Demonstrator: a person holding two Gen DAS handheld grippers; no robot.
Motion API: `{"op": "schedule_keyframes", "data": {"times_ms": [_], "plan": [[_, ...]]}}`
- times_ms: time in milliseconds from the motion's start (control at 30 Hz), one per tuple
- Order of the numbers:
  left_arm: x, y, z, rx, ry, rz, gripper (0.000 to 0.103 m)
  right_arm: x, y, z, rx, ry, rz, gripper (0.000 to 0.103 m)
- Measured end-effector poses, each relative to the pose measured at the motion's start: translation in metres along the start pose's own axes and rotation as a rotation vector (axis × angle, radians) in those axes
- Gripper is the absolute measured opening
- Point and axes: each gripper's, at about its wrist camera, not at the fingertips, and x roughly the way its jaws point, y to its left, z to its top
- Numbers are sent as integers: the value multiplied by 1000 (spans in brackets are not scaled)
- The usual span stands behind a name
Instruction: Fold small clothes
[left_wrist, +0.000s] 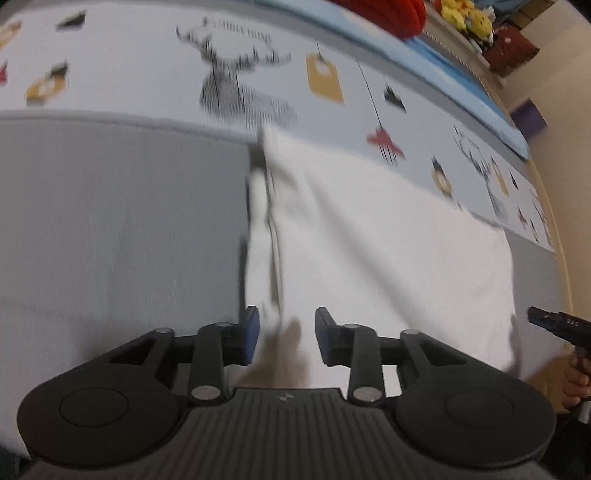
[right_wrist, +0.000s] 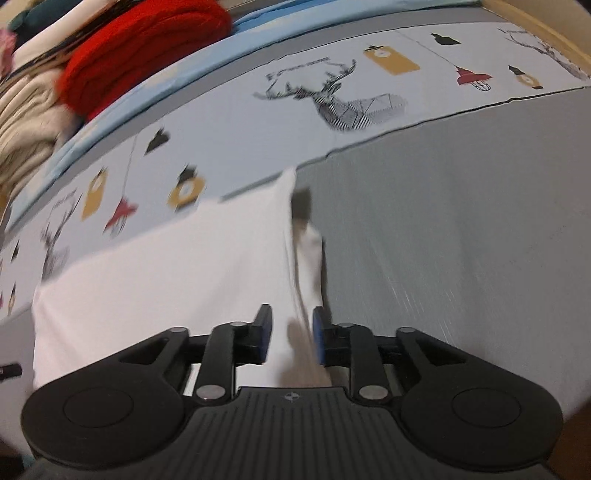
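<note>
A white garment lies spread on the grey bed surface; it also shows in the right wrist view. My left gripper is open, its blue-padded fingers straddling the garment's near left edge. My right gripper is also open, its fingers either side of the garment's near right edge, where a folded strip runs away from me. The right gripper's tip shows at the right edge of the left wrist view. Both views are motion-blurred.
A white sheet printed with deer, lanterns and tags lies beyond the grey area, also in the right wrist view. A light blue cover borders it. Red folded cloth and beige clothes are stacked behind. Yellow toys sit far right.
</note>
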Motion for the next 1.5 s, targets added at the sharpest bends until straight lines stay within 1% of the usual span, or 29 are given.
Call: {"op": "schedule_keyframes", "data": {"times_ms": [67, 133, 200, 300, 367, 400, 433, 467, 533, 567, 600, 633, 667, 700, 767, 833, 900, 967, 1033, 1067, 1100, 1167, 1233, 1267, 1300, 1333, 1367, 1433, 1500], "plan": [[5, 1, -15, 17, 24, 0, 37, -9, -3, -18, -27, 17, 7, 29], [11, -1, -21, 45, 49, 38, 37, -10, -9, -33, -24, 43, 7, 29], [16, -3, -27, 80, 74, 61, 37, -3, -14, -41, -21, 84, -14, 29], [24, -7, -36, 136, 124, 64, 33, 6, -19, -47, -27, 125, -35, 29], [22, -12, -42, 185, 111, 58, 14, 9, -22, -51, -35, 149, -33, 29], [18, -13, -44, 199, 87, 57, 6, 10, -22, -53, -36, 156, -29, 21], [10, -12, -45, 197, 48, 42, 5, 8, -22, -54, -41, 157, -18, 11], [2, -9, -45, 184, 4, 20, 4, 5, -22, -53, -45, 144, -13, 4], [-20, 0, -46, 151, -86, -36, 4, -13, -25, -50, -25, 59, 27, 3], [-28, 6, -47, 135, -110, -43, 4, -24, -28, -48, 3, 2, 62, 3], [-29, 11, -49, 121, -100, -32, 4, -33, -33, -46, 27, -38, 85, 3], [-24, 17, -51, 107, -57, -6, 4, -38, -36, -46, 41, -54, 90, 3], [-15, 19, -53, 110, -3, 19, 4, -37, -39, -47, 45, -40, 76, 3], [-4, 18, -57, 137, 57, 50, 4, -30, -41, -49, 42, 2, 52, 3], [11, 12, -62, 205, 136, 110, 6, -11, -40, -56, 8, 99, -4, 3], [14, 7, -63, 240, 139, 149, 17, -2, -35, -59, -44, 146, -33, 3], [2, 3, -57, 235, 65, 132, 22, -2, -31, -58, -70, 147, -41, 5], [-13, 2, -51, 208, -23, 75, 24, -12, -27, -53, -89, 73, -67, 7], [-15, -2, -46, 201, -36, 0, 24, -21, -25, -46, -99, -3, -53, 12], [-12, -7, -46, 219, -21, -25, 24, -22, -25, -43, -89, -24, -27, 17], [-7, -14, -46, 247, -3, -29, 24, -21, -24, -41, -79, -26, 6, 20], [11, -23, -47, 291, 71, 10, 26, -11, -19, -37, -86, 0, 57, 20], [34, -18, -48, 295, 176, 144, 24, 6, -11, -34, -135, 48, 19, 20], [36, -17, -47, 293, 184, 174, 23, 17, -7, -35, -159, 94, -38, 20], [33, -17, -42, 272, 167, 159, 23, 28, -6, -36, -162, 138, -103, 21], [27, -16, -36, 245, 126, 139, 24, 32, -8, -35, -137, 151, -138, 23], [18, -14, -29, 205, 72, 113, 25, 29, -7, -29, -96, 124, -129, 25], [5, -7, -20, 139, -6, 73, 27, 17, 0, -14, -73, -9, -87, 25], [1, -2, -11, 89, -41, 78, 27, 13, 9, -1, -95, -105, -76, 25]]}}
